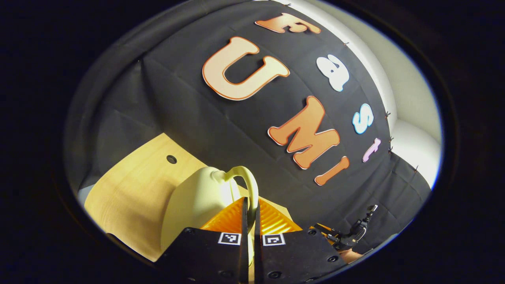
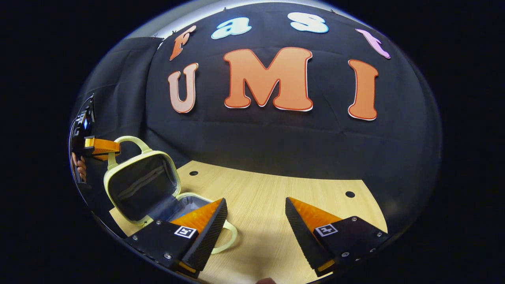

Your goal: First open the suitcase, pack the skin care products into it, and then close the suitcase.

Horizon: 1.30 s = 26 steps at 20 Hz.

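Observation:
The pale yellow suitcase (image 2: pixel 142 189) stands open at the table's left, its lid raised upright and showing a dark lining with a zip pocket. Its base (image 2: pixel 192 200) lies flat on the table behind my right gripper's left finger. In the left gripper view I see the lid's smooth outer shell (image 1: pixel 197 205). My left gripper (image 1: pixel 250 203) is shut on the lid's loop handle (image 1: pixel 247 176), and the right gripper view shows that gripper (image 2: pixel 100 146) holding the handle at the top. My right gripper (image 2: pixel 255 223) hovers open over the table with nothing between its fingers.
The light wooden table (image 2: pixel 268 197) has small round holes (image 2: pixel 350 194) and ends at the black cloth wall. A second handle (image 2: pixel 230 236) sticks out from the suitcase base toward me. A hand (image 2: pixel 81 167) holds the left gripper at the far left.

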Each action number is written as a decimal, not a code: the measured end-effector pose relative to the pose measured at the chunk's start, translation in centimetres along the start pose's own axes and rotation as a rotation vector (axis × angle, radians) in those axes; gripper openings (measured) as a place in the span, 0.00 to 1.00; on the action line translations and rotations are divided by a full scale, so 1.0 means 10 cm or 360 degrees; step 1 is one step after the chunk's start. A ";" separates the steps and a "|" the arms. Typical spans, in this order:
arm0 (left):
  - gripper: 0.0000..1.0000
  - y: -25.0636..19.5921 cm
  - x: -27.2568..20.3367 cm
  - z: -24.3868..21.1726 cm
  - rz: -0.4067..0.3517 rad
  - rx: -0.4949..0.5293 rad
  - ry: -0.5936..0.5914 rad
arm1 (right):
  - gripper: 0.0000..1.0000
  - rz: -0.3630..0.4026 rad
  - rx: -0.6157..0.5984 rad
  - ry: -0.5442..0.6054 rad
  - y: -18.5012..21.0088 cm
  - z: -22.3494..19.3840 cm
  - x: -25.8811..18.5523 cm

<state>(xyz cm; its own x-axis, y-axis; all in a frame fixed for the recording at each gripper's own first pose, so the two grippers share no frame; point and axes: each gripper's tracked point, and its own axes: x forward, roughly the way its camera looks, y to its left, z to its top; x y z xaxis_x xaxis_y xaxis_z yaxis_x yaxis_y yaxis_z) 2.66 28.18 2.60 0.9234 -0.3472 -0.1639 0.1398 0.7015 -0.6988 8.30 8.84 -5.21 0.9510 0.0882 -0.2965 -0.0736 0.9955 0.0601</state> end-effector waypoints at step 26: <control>0.06 -0.92 1.18 -2.62 0.0198 0.0301 0.0639 | 0.94 0.0079 0.0017 0.0080 -0.86 -0.58 -0.38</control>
<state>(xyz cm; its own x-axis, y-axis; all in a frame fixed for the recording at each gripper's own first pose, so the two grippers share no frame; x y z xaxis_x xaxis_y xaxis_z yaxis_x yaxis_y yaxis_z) 2.91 1.29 -11.17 0.7309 -0.4408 -0.5211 0.1342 0.8414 -0.5234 3.55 0.18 -10.08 0.9300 0.1397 -0.3401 -0.1172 0.9894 0.0859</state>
